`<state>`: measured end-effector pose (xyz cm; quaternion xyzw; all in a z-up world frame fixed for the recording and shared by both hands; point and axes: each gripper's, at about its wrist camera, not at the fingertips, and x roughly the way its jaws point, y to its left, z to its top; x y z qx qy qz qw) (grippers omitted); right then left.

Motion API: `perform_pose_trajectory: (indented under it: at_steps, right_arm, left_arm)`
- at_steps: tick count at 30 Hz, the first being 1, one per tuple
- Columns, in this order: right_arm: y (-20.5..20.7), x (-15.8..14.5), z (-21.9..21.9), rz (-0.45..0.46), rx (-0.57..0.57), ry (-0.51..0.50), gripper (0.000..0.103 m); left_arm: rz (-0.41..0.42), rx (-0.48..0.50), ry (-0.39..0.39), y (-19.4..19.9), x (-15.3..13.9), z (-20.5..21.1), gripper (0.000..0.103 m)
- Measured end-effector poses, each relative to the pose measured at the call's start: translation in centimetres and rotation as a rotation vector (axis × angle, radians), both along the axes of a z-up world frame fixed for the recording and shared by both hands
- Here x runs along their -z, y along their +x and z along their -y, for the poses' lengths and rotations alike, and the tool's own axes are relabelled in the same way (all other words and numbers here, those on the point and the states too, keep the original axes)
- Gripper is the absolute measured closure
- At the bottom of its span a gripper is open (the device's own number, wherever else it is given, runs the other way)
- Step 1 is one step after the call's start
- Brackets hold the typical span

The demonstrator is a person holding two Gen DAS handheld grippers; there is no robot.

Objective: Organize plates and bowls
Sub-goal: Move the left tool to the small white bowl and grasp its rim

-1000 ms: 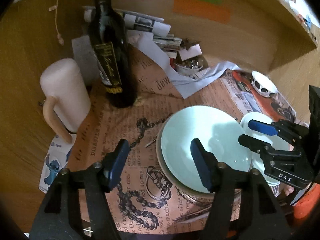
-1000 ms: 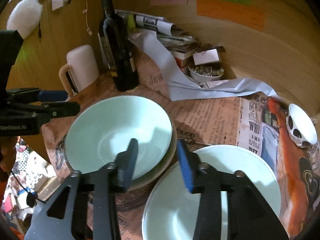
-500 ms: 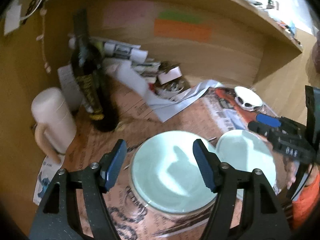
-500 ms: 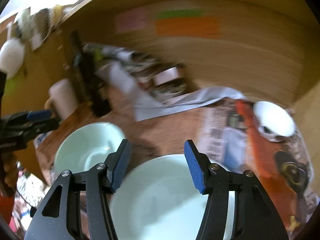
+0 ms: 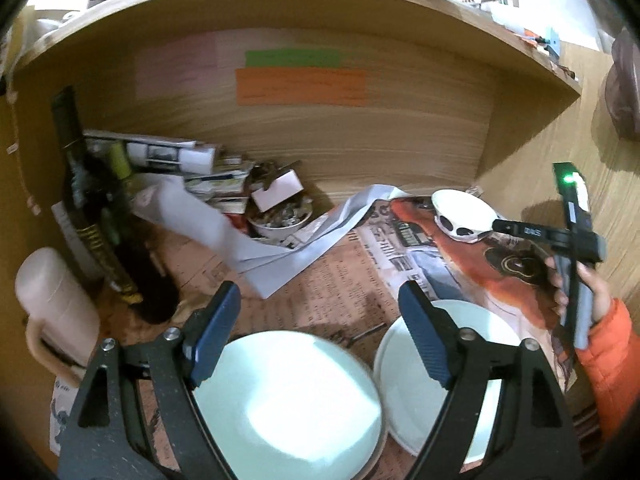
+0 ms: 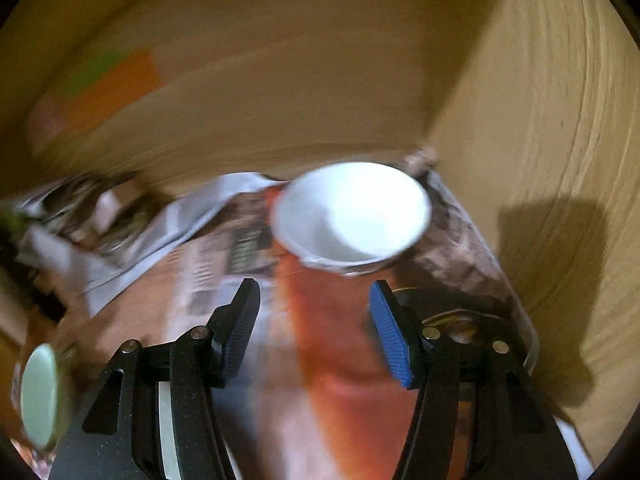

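Observation:
In the left wrist view a pale green bowl (image 5: 288, 400) sits on a tan plate below my open, empty left gripper (image 5: 320, 332). A pale green plate (image 5: 400, 380) lies just to its right. A small white bowl (image 5: 464, 212) with dark spots stands at the back right on newspaper. My right gripper (image 5: 504, 225) reaches toward it from the right. In the blurred right wrist view the white bowl (image 6: 352, 216) is just beyond my open, empty right gripper (image 6: 316, 320). The green bowl's edge (image 6: 38, 392) shows at the far left.
A dark wine bottle (image 5: 104, 224) and a cream mug (image 5: 52, 304) stand at the left. Papers and a small dish of odds and ends (image 5: 280, 220) crowd the back. Wooden walls (image 5: 320, 128) close the back and right side. Newspaper (image 5: 340, 288) covers the surface.
My right gripper has swung right and forward from over the green plate to the small white bowl. My left gripper has pulled back and tilted up; both stayed open.

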<state>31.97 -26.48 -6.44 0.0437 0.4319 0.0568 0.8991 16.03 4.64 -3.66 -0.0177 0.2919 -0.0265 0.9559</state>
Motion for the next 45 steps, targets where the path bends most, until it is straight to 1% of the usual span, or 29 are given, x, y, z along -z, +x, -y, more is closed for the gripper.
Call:
perform_pose_trajectory:
  at_steps: [5, 11, 13, 16, 18, 19, 21, 23, 28, 32, 35, 37, 38, 40, 41, 44, 45]
  right_arm:
    - [3.4, 2.3, 2.3, -0.063, 0.113, 0.025, 0.049]
    - [6.2, 4.2, 3.1, -0.114, 0.169, 0.06, 0.05]
    - [6.9, 4.8, 3.1, -0.13, 0.174, 0.065, 0.058]
    - [7.4, 5.6, 2.7, -0.149, 0.167, 0.038, 0.06]
    - [7.3, 5.7, 2.7, -0.147, 0.166, 0.034, 0.065]
    - [7.2, 5.7, 2.7, -0.146, 0.162, 0.04, 0.069]
    - [7.0, 5.6, 2.9, -0.16, 0.134, 0.077, 0.075]
    - [6.6, 5.7, 2.7, -0.175, 0.093, 0.109, 0.077]
    - [4.6, 5.4, 0.0, -0.192, -0.043, 0.086, 0.078]
    - [2.6, 5.1, -2.8, -0.22, -0.191, 0.106, 0.078]
    - [1.5, 5.1, -4.3, -0.232, -0.283, 0.118, 0.078]
    - [0.9, 5.0, -5.6, -0.234, -0.341, 0.108, 0.078]
    - [1.4, 5.3, -5.7, -0.231, -0.353, 0.102, 0.078]
    - [0.8, 5.3, -5.8, -0.217, -0.371, 0.076, 0.076]
    - [0.9, 5.1, -5.7, -0.21, -0.37, 0.071, 0.075]
    - [0.9, 4.9, -5.8, -0.178, -0.352, 0.074, 0.075]
    - [0.9, 4.8, -5.6, -0.172, -0.351, 0.082, 0.075]
  left_arm:
    - [-0.009, 0.023, 0.013, 1.4, 0.1, 0.9, 0.021]
    - [-0.032, 0.035, 0.025, 3.1, 0.6, 1.2, 0.021]
    - [-0.043, 0.035, 0.027, 3.6, 0.8, 1.2, 0.021]
    - [-0.057, 0.032, 0.031, 4.5, 1.1, 1.1, 0.021]
    - [-0.071, 0.029, 0.041, 5.2, 1.3, 1.2, 0.021]
    - [-0.079, 0.029, 0.046, 5.5, 1.4, 1.3, 0.021]
    - [-0.101, 0.035, 0.052, 6.3, 1.5, 1.7, 0.021]
    - [-0.125, 0.046, 0.051, 7.2, 1.7, 2.1, 0.021]
    - [-0.193, 0.066, 0.028, 10.2, 2.1, 3.3, 0.021]
    - [-0.238, 0.058, 0.022, 12.4, 2.6, 4.1, 0.021]
    - [-0.295, 0.049, 0.006, 14.6, 3.6, 4.3, 0.021]
    - [-0.33, 0.046, -0.005, 15.6, 4.3, 4.3, 0.021]
    - [-0.352, 0.039, -0.014, 16.2, 4.7, 4.3, 0.021]
    - [-0.396, 0.026, -0.041, 17.3, 5.6, 4.0, 0.022]
    - [-0.416, 0.021, -0.051, 17.8, 6.0, 4.0, 0.023]
    - [-0.452, 0.015, -0.046, 18.9, 7.0, 4.1, 0.035]
    - [-0.459, 0.018, -0.042, 19.2, 7.2, 4.2, 0.038]
